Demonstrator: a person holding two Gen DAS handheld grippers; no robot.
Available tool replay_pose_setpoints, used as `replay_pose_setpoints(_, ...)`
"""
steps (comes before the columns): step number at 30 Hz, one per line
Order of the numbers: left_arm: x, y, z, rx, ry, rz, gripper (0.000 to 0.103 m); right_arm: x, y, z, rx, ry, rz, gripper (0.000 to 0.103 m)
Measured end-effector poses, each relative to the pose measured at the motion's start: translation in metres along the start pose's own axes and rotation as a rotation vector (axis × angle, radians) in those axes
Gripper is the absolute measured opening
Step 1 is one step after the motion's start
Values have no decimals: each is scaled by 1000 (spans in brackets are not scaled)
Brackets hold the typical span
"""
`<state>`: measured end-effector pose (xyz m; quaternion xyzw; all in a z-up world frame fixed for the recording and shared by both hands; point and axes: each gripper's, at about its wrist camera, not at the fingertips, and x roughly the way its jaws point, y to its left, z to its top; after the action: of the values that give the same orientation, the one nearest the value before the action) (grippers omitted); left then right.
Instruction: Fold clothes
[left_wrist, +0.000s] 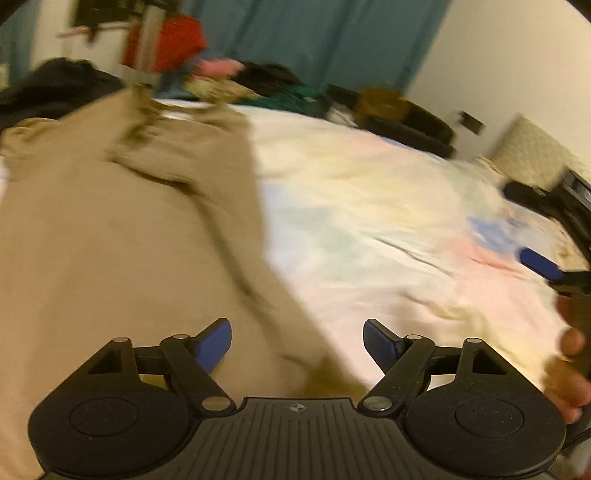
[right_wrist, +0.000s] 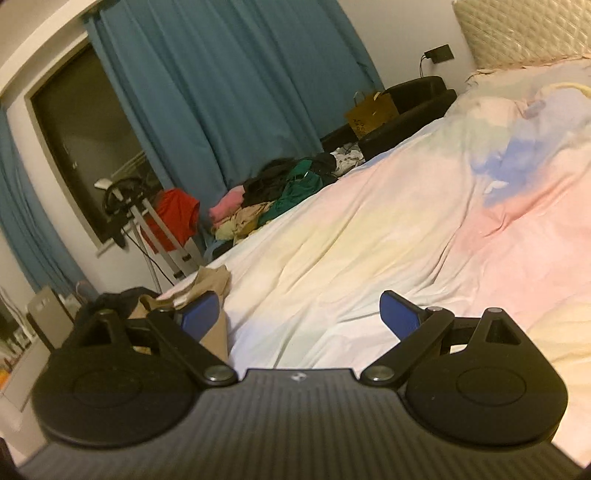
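Note:
A beige garment (left_wrist: 122, 221) lies spread on the pastel bedspread (left_wrist: 369, 206), filling the left half of the blurred left wrist view. My left gripper (left_wrist: 297, 341) is open and empty, just above the garment's right edge. The right gripper's blue finger (left_wrist: 539, 264) and the hand holding it show at the far right of that view. In the right wrist view my right gripper (right_wrist: 299, 315) is open and empty above the bedspread (right_wrist: 369, 229). A part of the beige garment (right_wrist: 210, 291) lies by its left finger at the bed's edge.
A pile of mixed clothes (right_wrist: 273, 195) lies at the bed's far edge. A red garment (right_wrist: 173, 218) hangs on a rack beside teal curtains (right_wrist: 221, 92). A black sofa (right_wrist: 406, 110) with a paper bag (right_wrist: 371, 112) stands behind. A quilted headboard (right_wrist: 517, 29) is at the right.

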<state>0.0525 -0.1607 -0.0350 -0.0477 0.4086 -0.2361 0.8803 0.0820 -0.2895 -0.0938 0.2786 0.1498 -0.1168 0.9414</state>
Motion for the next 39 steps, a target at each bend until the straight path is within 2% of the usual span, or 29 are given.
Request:
replay_pose_setpoints(1,7,-10,-2,17,29,-14,76,0,0,-1,-5,-4,-1,95)
replay_pose_setpoints(2,15,-18,-4,40,67,-18,68,1,-2,-1,-9,-6,-5,95)
replay_pose_setpoints(4,30,-29,-11,78,124,-20,60,3,-6,-3,-6,5,-4,95)
replay_pose_setpoints(6,42,-35,-22,117,169,-6,56,6,-6,-4,-7,23,-1,95)
replay_pose_setpoints(7,48,-37,-27,140,190,1,49,7,-6,-5,-9,32,1,95)
replay_pose_setpoints(8,54,-35,-32,163,206,8,33,8,-6,-6,-11,41,2,95)
replay_pose_setpoints(9,58,-32,-37,174,217,20,25,9,-5,-6,-16,45,4,95)
replay_pose_setpoints(11,57,-21,-38,141,211,-7,4,9,-6,-6,-17,47,6,95)
replay_pose_setpoints(12,53,-15,-37,116,198,-35,4,9,-6,-6,-17,48,8,95)
replay_pose_setpoints(14,35,2,-30,44,153,-109,4,10,-7,-6,-8,54,7,95)
replay_pose_setpoints(16,16,31,-25,-75,128,-205,4,11,-7,-7,2,61,6,95)
replay_pose_setpoints(19,-8,85,-23,-241,129,-293,4,14,-2,-9,-3,75,7,95)
replay_pose_setpoints(20,-14,100,-24,-264,129,-286,4,15,1,-11,-14,81,9,95)
replay_pose_setpoints(25,-28,160,-42,-291,178,-126,6,19,20,-20,-73,116,26,95)
replay_pose_setpoints(27,-31,171,-49,-303,172,-113,15,20,27,-23,-95,131,33,95)
replay_pose_setpoints(28,-32,173,-51,-309,167,-114,27,21,30,-25,-105,136,36,95)
replay_pose_setpoints(29,-33,172,-51,-307,158,-118,39,21,33,-26,-114,140,39,95)
replay_pose_setpoints(31,-34,169,-52,-292,141,-126,50,22,38,-29,-131,151,37,95)
replay_pose_setpoints(37,-31,132,-56,-43,123,-89,61,30,50,-39,-172,189,30,95)
replay_pose_setpoints(39,-31,119,-61,39,121,-71,61,32,54,-42,-183,200,29,95)
